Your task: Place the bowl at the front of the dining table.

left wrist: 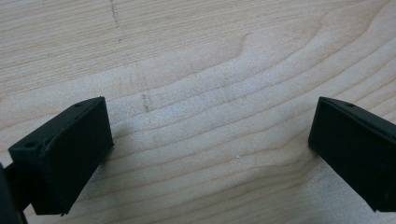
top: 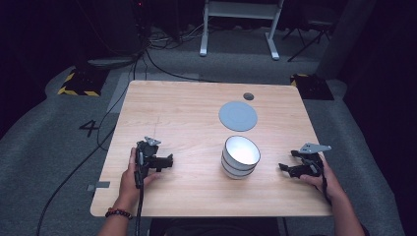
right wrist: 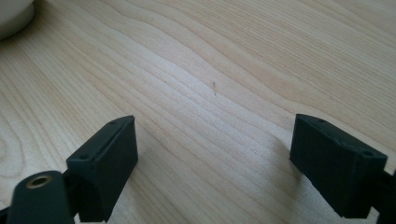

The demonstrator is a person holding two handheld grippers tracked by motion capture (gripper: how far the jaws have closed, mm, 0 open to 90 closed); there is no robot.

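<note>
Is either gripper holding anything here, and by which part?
Nothing is held. The left gripper and right gripper both stand open over the bare table, apart from the stacked bowls.

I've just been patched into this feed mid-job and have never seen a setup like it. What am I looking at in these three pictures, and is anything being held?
There is no robot arm here. A person sits at a wooden table and holds a hand tool with two black jaws in each hand.

The wide picture comes from a fixed camera above the person, looking forward and down. The left gripper is at the left of it, the right gripper at the right.

The other two pictures come from small cameras riding on the tools, looking along their jaws. In both, the jaws stand wide apart over bare wood, so nothing is held.

On the table, between the tools, stands a stack of white bowls. Behind it lies a flat grey round disc, and farther back a small dark round spot.
</note>
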